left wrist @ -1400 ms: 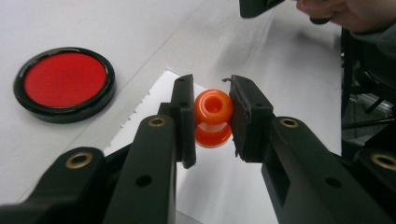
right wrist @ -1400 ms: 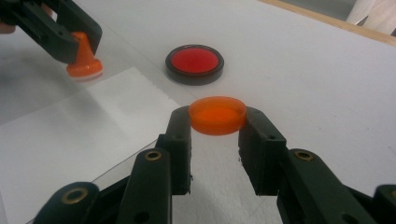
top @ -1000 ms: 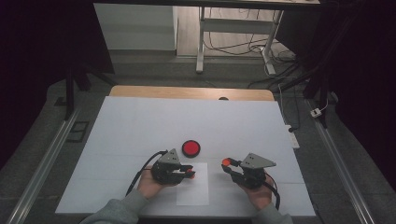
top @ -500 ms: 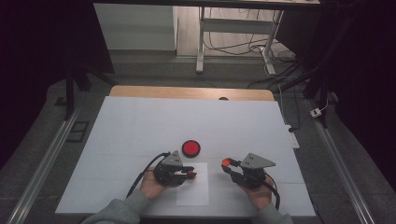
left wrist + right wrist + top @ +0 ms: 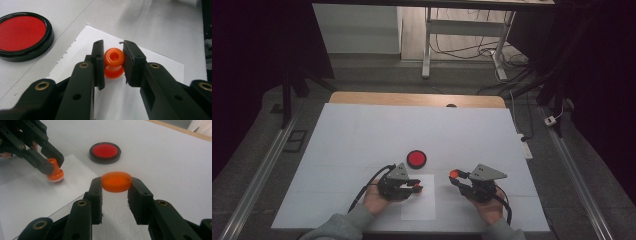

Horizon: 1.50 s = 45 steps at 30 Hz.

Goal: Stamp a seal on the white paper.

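The right claw [image 5: 116, 185] pinches an orange cap [image 5: 116, 181] above the desk [image 5: 362, 135]. The left claw [image 5: 113, 61] pinches an orange stamp [image 5: 114, 63] (standing on white paper [image 5: 160, 67]). Farther off lies a red pad [image 5: 416, 158].

Our two grippers, the left gripper [image 5: 414, 187] and the right gripper [image 5: 455, 176], are black, with shiny brass screws along their black fingers [image 5: 98, 63]. Each has a grey three-cornered plate on top and a black cable behind. We wear grey sleeves [image 5: 343, 227].
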Tool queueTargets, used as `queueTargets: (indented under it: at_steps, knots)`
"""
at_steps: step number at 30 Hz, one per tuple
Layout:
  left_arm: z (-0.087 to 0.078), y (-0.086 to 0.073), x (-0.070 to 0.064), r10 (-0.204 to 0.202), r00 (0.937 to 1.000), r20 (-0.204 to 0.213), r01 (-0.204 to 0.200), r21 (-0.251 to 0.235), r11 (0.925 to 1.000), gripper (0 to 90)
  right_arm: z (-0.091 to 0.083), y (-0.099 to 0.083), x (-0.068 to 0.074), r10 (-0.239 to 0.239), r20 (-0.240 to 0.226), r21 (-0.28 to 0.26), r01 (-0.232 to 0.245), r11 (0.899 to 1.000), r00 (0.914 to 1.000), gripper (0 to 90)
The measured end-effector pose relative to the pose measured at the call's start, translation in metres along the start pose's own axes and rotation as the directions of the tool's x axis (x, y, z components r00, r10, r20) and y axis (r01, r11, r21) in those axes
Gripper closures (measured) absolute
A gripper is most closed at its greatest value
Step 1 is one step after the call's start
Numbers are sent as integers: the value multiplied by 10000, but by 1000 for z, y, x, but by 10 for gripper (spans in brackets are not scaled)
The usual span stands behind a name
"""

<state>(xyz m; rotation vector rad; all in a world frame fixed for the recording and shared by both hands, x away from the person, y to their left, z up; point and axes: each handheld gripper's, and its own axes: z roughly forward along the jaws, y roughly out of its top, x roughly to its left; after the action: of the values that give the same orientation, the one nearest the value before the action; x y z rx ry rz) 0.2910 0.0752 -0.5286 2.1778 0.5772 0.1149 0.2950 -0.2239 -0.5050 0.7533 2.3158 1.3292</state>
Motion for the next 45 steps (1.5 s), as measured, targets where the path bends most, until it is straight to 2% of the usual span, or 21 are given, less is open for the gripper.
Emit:
queueTargets:
  at_steps: [12,15,23,27,32,45]
  knots:
    - [4,-1,-5,444,9986,-273,-437,284,9986,720,0,0,0,51,-21,-47,-51,10000,10000,646]
    - [5,-1,-8,741,9964,-400,-728,341,9968,723,0,0,0,37,-20,-44,-37,10000,10000,646]
    - [6,-4,-10,590,9966,-574,-575,264,9980,726,0,0,1,-3,-19,-2,3,10000,10000,646]
    - [6,-4,-8,432,9981,-437,-422,239,9988,726,0,0,1,-13,-6,13,13,10000,10000,646]
    - [7,-3,-9,505,9973,-533,-489,318,9983,726,0,-1,0,-23,4,5,23,10000,10000,646]
    - [7,-4,-9,482,9977,-469,-468,311,9984,726,0,-1,1,-26,34,63,26,10000,10000,646]
